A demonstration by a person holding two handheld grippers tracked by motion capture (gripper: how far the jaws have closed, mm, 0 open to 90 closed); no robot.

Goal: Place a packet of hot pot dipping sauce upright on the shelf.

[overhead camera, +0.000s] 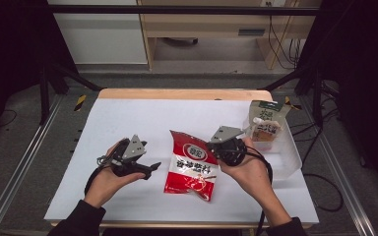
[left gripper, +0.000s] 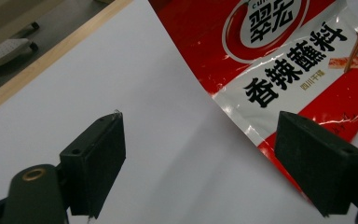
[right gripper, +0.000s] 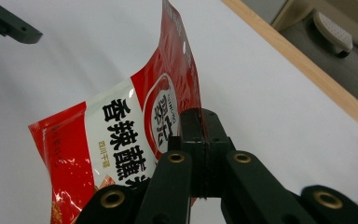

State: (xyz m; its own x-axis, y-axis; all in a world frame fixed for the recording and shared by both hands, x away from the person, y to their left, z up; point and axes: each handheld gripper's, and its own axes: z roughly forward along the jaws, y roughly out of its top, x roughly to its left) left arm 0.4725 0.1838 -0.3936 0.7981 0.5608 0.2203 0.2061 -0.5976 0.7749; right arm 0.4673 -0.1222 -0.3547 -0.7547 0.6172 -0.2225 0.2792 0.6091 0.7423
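A red and white seasoning packet with black characters lies tilted near the middle of the white table. My right gripper is shut on the packet's right edge; in the right gripper view the two jaws meet on the red foil, which is lifted on that side. My left gripper hovers just left of the packet with its jaws spread wide. In the left gripper view nothing lies between the jaws, and the packet stretches behind the right pad.
A clear plastic bin stands at the table's right edge with a green and white pouch upright in it. The white table cover ends at a wooden far edge. Metal frame rails run along both sides.
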